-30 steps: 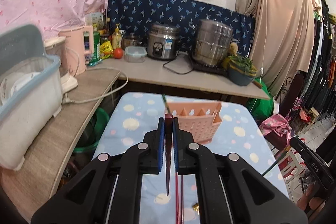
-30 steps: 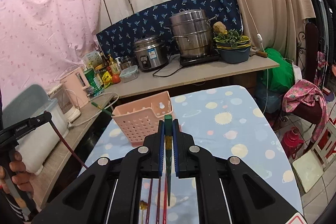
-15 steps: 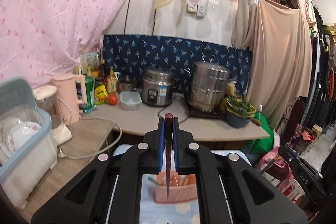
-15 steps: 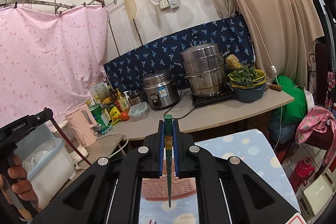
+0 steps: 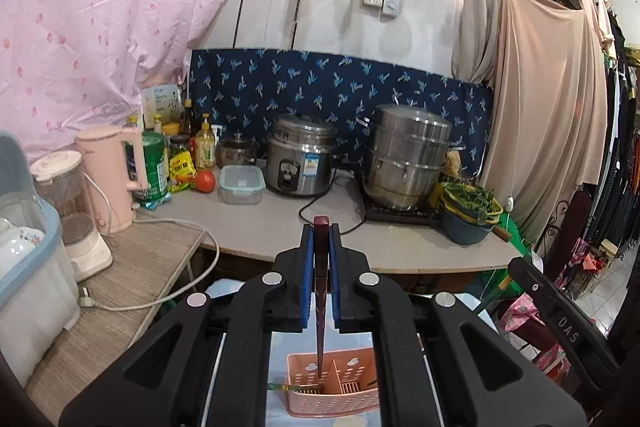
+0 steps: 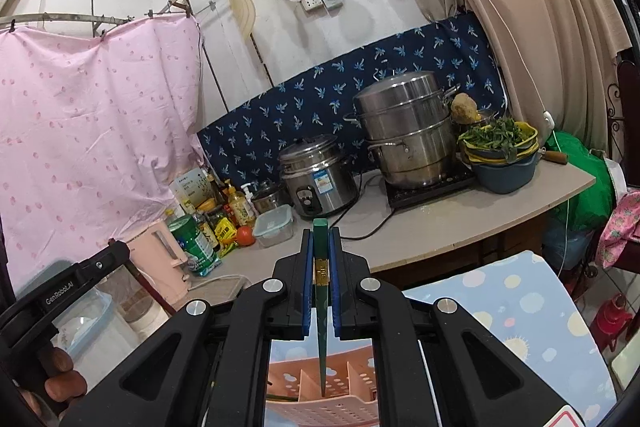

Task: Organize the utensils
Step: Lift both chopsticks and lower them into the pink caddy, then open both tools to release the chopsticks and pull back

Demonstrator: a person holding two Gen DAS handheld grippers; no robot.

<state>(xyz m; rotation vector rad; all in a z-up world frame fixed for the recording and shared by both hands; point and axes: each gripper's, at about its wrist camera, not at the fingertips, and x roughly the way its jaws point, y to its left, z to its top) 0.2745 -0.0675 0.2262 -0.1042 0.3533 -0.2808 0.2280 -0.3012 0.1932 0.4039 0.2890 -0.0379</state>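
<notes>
Patterned blue counter (image 6: 520, 307) carries pink slotted utensil basket (image 5: 334, 393). Left claw (image 5: 320, 275) clamped on dark red chopstick (image 5: 320, 299), tip hanging over the basket. Right claw (image 6: 321, 279) clamped on green chopstick (image 6: 321, 327), tip above basket too.

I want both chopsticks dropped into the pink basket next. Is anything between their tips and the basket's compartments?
Nothing visible blocks either. The dark red chopstick in the left gripper and the green chopstick in the right gripper hang tip-down over the open pink basket. A green chopstick already lies across its left compartment.
</notes>
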